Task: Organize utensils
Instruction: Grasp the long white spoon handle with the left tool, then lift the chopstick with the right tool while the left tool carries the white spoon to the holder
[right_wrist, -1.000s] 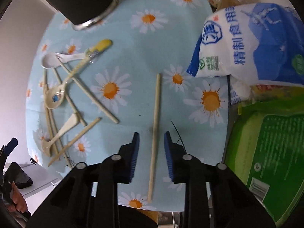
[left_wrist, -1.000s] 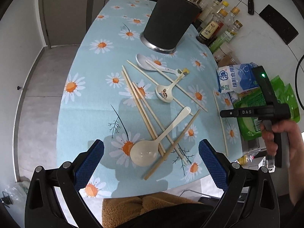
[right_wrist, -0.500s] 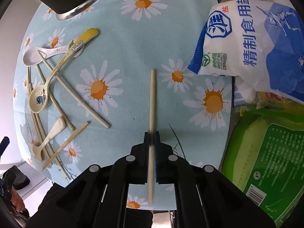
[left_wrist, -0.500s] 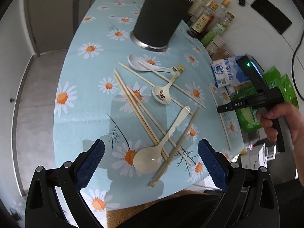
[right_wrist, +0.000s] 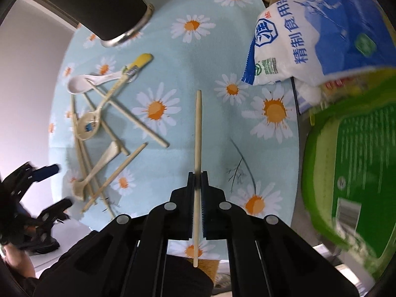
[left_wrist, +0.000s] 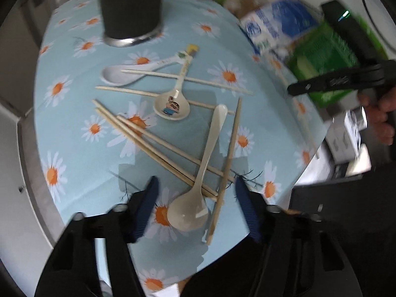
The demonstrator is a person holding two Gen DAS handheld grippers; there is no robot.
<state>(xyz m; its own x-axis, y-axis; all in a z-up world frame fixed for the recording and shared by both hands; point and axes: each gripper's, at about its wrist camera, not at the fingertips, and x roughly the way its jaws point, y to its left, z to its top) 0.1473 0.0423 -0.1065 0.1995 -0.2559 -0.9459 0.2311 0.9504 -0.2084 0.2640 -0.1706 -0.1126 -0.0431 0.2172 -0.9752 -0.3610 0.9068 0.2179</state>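
My right gripper (right_wrist: 197, 175) is shut on a single wooden chopstick (right_wrist: 197, 133) and holds it just above the daisy tablecloth (right_wrist: 188, 57). My left gripper (left_wrist: 195, 188) is open, its blue pads either side of a cream spoon (left_wrist: 198, 195) that lies over several chopsticks (left_wrist: 153, 146). A cartoon-print spoon (left_wrist: 173, 104) and a white spoon (left_wrist: 118, 75) lie further on. The dark utensil holder (left_wrist: 131, 7) stands at the far end of the table; it also shows in the right wrist view (right_wrist: 104, 7).
A blue-and-white salt bag (right_wrist: 309, 39) and a green packet (right_wrist: 351, 168) lie at the table's right side. The table's near edge runs just under both grippers. The right gripper's body (left_wrist: 346, 79) shows at the right of the left wrist view.
My right gripper closed on the lone chopstick and lifted it off the cloth. My left gripper moved down and closer, over the cream spoon and chopstick pile, its jaws narrower but still open.
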